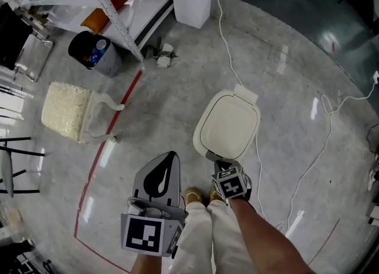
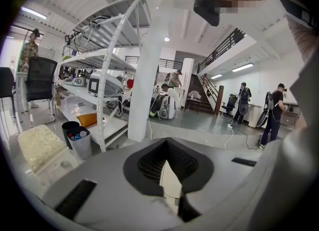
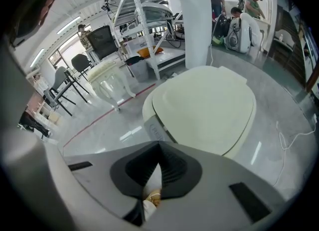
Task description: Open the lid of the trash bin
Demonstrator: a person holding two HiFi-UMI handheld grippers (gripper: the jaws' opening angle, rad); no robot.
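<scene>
Looking down from my head, the trash bin stands on the pale floor just ahead of my shoes, its cream lid lying flat and closed. My right tool hangs low at the bin's near edge, almost touching the front, though I cannot tell whether it does. My left tool is held beside it, further left and clear of the bin. A white cable trails over the floor to the right of the bin, and a red line runs along the floor on the left. In the left gripper view, the jaws are clenched to a point with nothing between them, aimed across the room at a white pillar, a shelf rack and a small grey bin beside it; the trash bin does not show here. In the right gripper view, the jaws are likewise pressed together and empty, and the closed lid fills the middle of the scene just beyond their tip, with the bin's front wall right below it.
</scene>
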